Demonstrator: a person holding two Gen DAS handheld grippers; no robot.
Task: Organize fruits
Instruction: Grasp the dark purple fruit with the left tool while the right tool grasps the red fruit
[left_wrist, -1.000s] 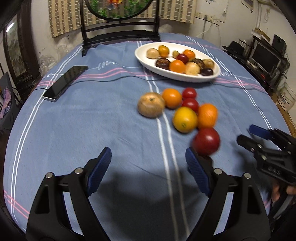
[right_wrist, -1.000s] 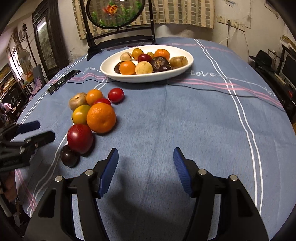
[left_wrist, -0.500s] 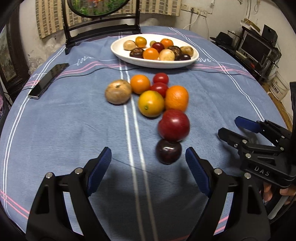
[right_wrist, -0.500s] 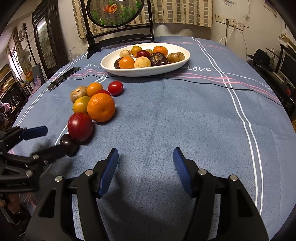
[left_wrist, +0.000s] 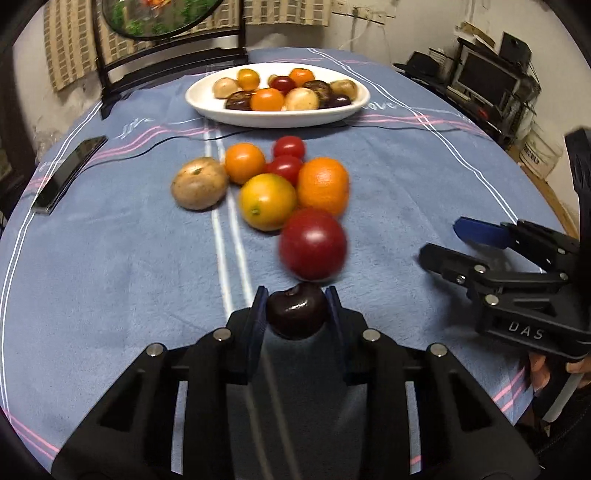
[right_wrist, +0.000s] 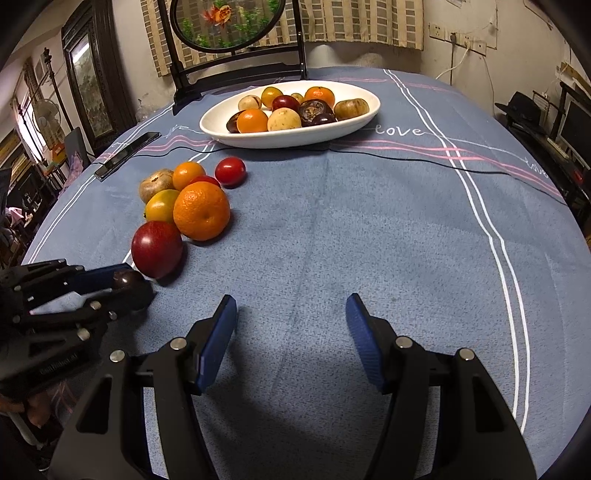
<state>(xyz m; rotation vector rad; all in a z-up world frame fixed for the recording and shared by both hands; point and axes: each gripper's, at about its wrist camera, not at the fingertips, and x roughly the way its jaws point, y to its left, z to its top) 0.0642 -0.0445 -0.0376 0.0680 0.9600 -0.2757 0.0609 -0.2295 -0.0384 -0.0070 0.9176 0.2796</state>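
My left gripper (left_wrist: 296, 295) is shut on a dark plum (left_wrist: 296, 311) at the near end of a fruit cluster on the blue tablecloth; it also shows in the right wrist view (right_wrist: 127, 282). Just beyond lies a red apple (left_wrist: 313, 243), then an orange (left_wrist: 323, 185), a yellow-orange fruit (left_wrist: 267, 201), a brown fruit (left_wrist: 199, 183), a small orange (left_wrist: 244, 163) and two red tomatoes (left_wrist: 289, 147). A white oval plate (left_wrist: 277, 114) with several fruits sits at the far side. My right gripper (right_wrist: 291, 325) is open and empty over bare cloth, also visible in the left wrist view (left_wrist: 450, 240).
A black phone (left_wrist: 68, 173) lies at the left of the table. A dark chair (right_wrist: 236, 74) stands behind the plate. A thin black cable (right_wrist: 406, 157) runs across the cloth. Shelves with electronics (left_wrist: 491, 85) stand to the right beyond the table edge.
My left gripper moved forward to the dark plum and shut on it. The right gripper has barely moved and stays open.
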